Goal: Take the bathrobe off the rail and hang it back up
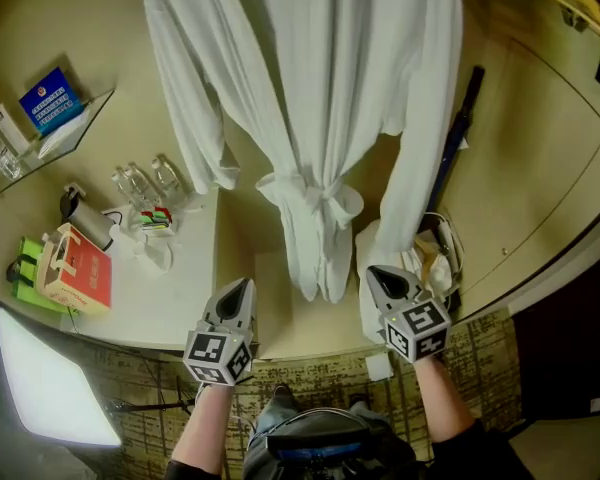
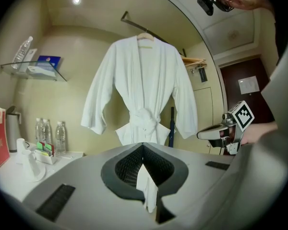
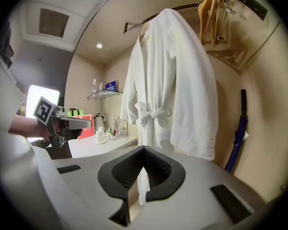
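Observation:
The white bathrobe (image 1: pixel 315 98) hangs in front of me on a hanger (image 2: pixel 145 35) from the rail (image 2: pixel 132 20), with its belt tied at the waist (image 1: pixel 310 193). It fills the middle of the left gripper view (image 2: pixel 141 80) and hangs side-on in the right gripper view (image 3: pixel 170 85). My left gripper (image 1: pixel 245 286) is shut and empty, below the robe's hem and to its left. Level with it on the other side of the hem, my right gripper (image 1: pixel 373 272) is also shut with nothing held. Neither touches the robe.
A white counter (image 1: pixel 185 298) at the left carries water bottles (image 1: pixel 145 181), a kettle (image 1: pixel 80 218) and a red box (image 1: pixel 78 268). A glass shelf (image 1: pixel 55 138) is above it. A dark umbrella (image 1: pixel 458 138) leans right of the robe. Wooden hangers (image 3: pixel 216 8) hang further along.

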